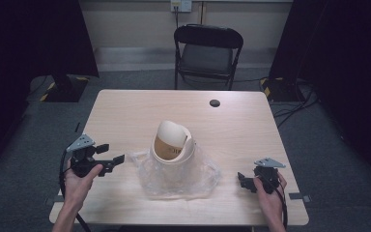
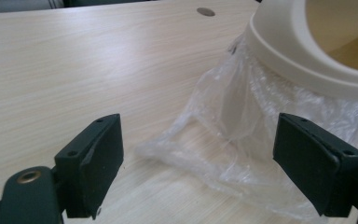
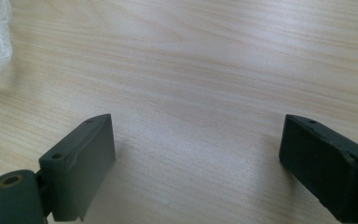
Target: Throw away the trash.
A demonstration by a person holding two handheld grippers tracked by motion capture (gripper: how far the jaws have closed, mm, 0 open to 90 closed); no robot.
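At table centre, cream pot [image 1: 173, 143] tilted in plastic bag [image 1: 174, 176], mouth toward viewer, left tool [image 1: 112, 153] released nearby.

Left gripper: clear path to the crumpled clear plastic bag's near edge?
Probably yes. The left gripper has open jaws aimed at the crumpled clear plastic bag, with bare light wooden table between.

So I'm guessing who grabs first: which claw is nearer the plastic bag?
The left claw: its jaws frame the plastic bag edge, while the right claw sits farther off.
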